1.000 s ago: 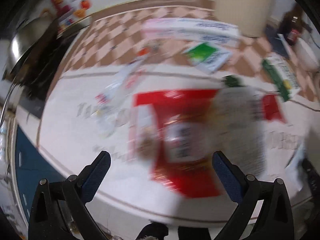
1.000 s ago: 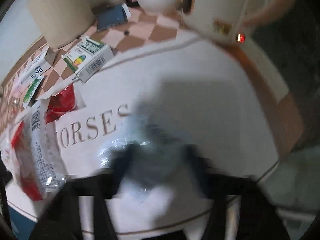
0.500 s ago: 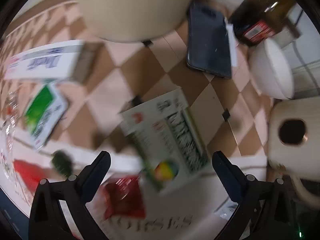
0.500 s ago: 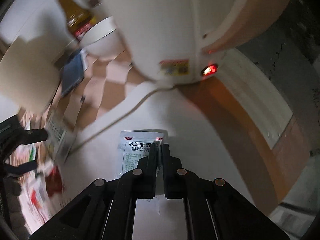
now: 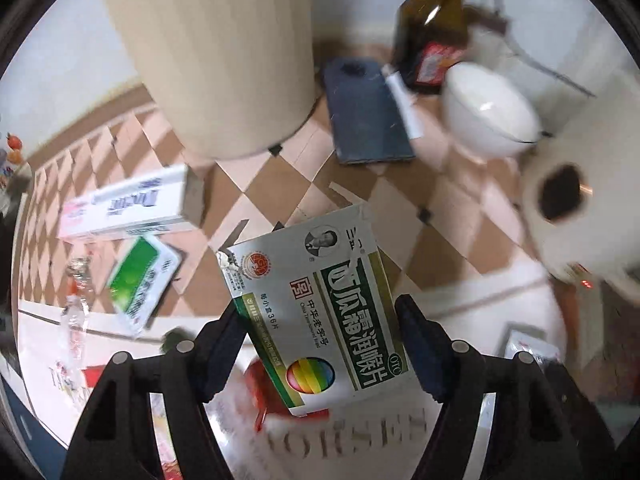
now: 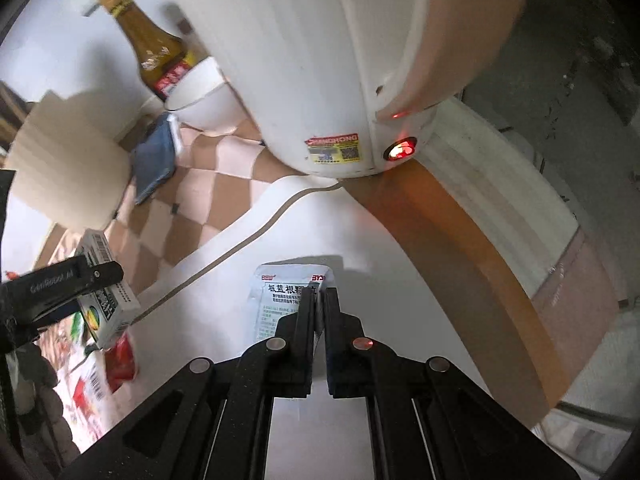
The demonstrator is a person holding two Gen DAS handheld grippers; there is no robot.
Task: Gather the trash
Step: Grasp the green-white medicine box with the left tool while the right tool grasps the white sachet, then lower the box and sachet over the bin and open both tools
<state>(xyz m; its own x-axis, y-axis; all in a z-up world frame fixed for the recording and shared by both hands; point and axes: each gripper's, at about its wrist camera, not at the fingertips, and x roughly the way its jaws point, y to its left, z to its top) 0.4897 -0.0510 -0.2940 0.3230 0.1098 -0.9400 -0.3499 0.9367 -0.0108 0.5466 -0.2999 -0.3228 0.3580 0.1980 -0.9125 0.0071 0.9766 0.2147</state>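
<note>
A white and green medicine box (image 5: 312, 280) lies tilted between the fingers of my left gripper (image 5: 318, 312). Its jaws are closing and both pads sit against the box's long sides. In the right wrist view the same box (image 6: 106, 308) shows at the left under one left finger (image 6: 60, 284). My right gripper (image 6: 318, 292) is shut on the lower edge of a white printed sachet (image 6: 288, 300), which rests flat on the white tabletop (image 6: 400, 320). A red wrapper (image 5: 264, 384) lies partly under the box.
A tall beige bin (image 5: 224, 52) stands behind the box. A dark flat case (image 5: 364, 120), a brown bottle (image 5: 432, 28) and a white bowl (image 5: 488, 116) sit at the back. A white appliance (image 6: 320, 60) looms over the sachet. A long white box (image 5: 128, 208) and a green packet (image 5: 140, 276) lie left.
My left gripper swung from the red bag to the medicine box and narrowed around it. My right gripper closed on the sachet near the appliance and has held still since.
</note>
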